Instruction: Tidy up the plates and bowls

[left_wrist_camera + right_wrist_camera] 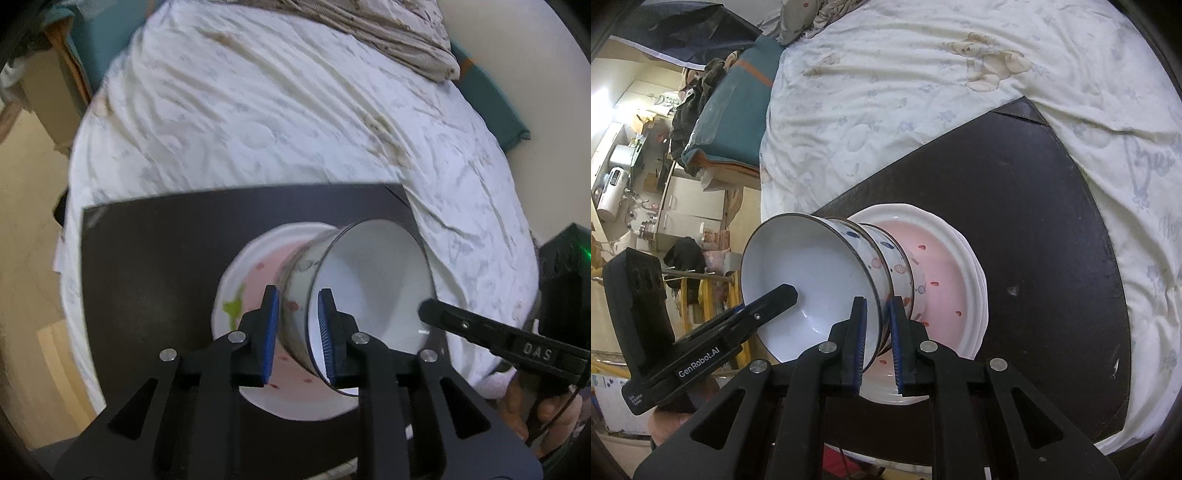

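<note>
A white bowl (373, 280) with a dark rim and small balloon prints stands on a stack of white plates (236, 273) whose top one has a pink centre. In the right wrist view this bowl (812, 273) nests in a second bowl like it (903, 266) on the plates (964, 258). My left gripper (297, 332) straddles the near rim, its blue pads standing slightly off the wall. My right gripper (877, 332) straddles the opposite rim the same way, a thin gap showing. Each gripper shows in the other's view, one finger over the bowl's inside.
The plates rest on a dark mat (1034, 203) laid on a bed with a white printed quilt (258, 110). A teal cushion (738, 99) lies at the bed's far edge. A hand (543, 410) holds the right gripper's handle. Cluttered shelves stand beyond the bed.
</note>
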Motion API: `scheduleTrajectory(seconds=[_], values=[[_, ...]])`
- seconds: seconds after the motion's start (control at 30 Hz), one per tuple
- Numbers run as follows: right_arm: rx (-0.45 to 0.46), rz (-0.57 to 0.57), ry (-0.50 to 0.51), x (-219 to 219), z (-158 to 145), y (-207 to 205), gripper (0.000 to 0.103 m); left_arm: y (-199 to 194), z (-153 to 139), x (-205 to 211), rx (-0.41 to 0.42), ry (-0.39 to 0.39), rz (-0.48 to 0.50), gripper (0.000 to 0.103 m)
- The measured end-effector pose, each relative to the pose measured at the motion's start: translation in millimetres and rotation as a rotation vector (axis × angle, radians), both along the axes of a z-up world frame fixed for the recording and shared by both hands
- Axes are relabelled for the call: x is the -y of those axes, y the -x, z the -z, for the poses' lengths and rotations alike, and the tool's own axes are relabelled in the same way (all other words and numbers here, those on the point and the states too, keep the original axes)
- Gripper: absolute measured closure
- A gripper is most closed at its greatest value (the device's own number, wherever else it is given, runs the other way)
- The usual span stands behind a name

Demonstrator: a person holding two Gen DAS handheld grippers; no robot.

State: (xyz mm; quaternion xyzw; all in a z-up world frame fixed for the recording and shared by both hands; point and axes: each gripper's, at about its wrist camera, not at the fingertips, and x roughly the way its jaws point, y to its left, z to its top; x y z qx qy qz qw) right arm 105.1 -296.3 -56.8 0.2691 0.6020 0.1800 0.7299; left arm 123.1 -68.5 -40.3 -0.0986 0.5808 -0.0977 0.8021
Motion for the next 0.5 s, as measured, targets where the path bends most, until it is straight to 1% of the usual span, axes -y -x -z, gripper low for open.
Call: scheduleTrajectory(seconds=[0.03,0.1,0.13,0.17,0.23,0.3,0.37,0.4,0.43,0.47,0.5], values=[[0.006,0.000,-0.001,0.4,-1.1,-0.1,0.085,-1.2,-0.5,-3.2,0.010,-0.026,-0.021,0.079],[0.020,-0.001,-0.015,1.3,-2.7,-0.7,0.085,-2.7,0.0,-9.3,0.030,-0.082,-0.068,0.058],[0.037,0.009,-0.026,2.7,-5.1,-0.4,0.085,-2.4,0.3,-11.7,0.031,-0.079,-0.077,0.058],[0.056,0.014,-0.034,4.0,-8.4,0.3,0.085,-2.4,1.2,-15.3,0.019,-0.044,-0.080,0.058],[0.097,0.013,-0.031,6.4,-18.0,0.3,0.085,-2.1,2.6,-21.4,-0.002,0.001,-0.076,0.057],[0.128,0.047,-0.029,15.0,-24.5,0.6,0.085,0.2,2.4,-29.9,0.005,0.019,-0.097,0.057],[0.121,0.102,-0.046,29.2,-22.8,0.1,0.085,2.4,3.8,-45.3,0.019,0.041,-0.138,0.049],[0.113,0.120,-0.043,33.9,-20.3,-0.6,0.084,3.2,5.7,-51.9,0.023,0.045,-0.163,0.039],[0.096,0.141,-0.024,40.4,-14.9,-0.9,0.075,5.3,10.0,-61.7,0.024,0.042,-0.203,0.035],[0.081,0.152,-0.004,44.6,-9.5,-1.3,0.053,7.2,14.5,-69.1,0.015,0.036,-0.236,0.032],[0.053,0.164,0.025,49.7,-0.8,-0.9,0.046,9.5,23.8,-76.7,-0.014,0.037,-0.271,0.032]])
